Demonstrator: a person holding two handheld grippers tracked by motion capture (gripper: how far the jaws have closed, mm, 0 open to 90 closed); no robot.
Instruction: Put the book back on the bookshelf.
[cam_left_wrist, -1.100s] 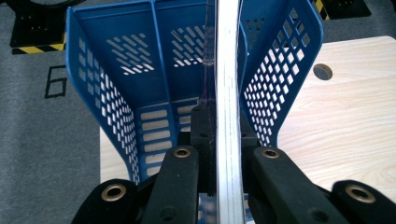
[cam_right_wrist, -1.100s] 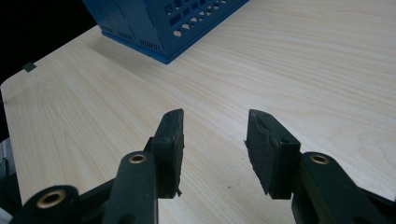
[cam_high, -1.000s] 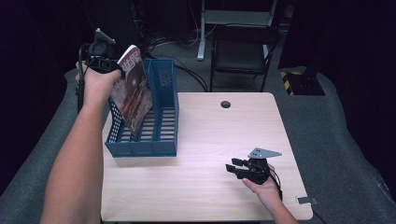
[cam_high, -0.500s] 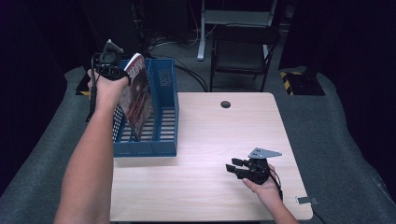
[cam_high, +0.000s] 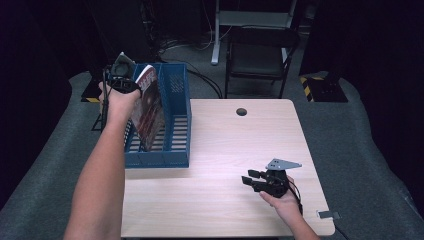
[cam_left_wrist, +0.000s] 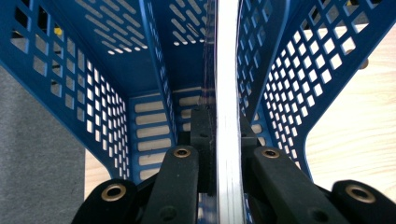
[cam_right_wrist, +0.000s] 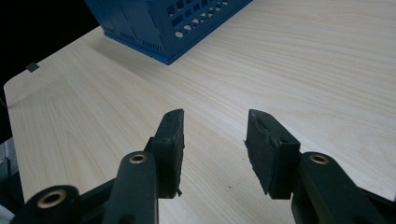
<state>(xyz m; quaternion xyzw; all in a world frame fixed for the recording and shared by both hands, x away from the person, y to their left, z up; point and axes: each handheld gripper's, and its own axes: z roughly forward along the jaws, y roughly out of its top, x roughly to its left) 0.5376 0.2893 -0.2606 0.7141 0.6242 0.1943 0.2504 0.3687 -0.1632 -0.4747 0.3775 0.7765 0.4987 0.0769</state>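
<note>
Left gripper: jaws clamped on the spine edge of a thin glossy magazine with a dark red cover; we see the white page edges pinched between the pads in the left gripper view.
Change: against the earlier high views, the magazine has sunk deeper into the blue perforated plastic file rack; we judge the insertion nearly done, release pending.
Magazine place: tilted in the rack's left slot, at 10 o'clock on the table.
Right gripper: jaws half apart, holding nothing, resting at 5 o'clock on the pale wood-grain laminate table.
Textures: rack rigid, gridded walls, slotted floor; magazine thin, slick.
</note>
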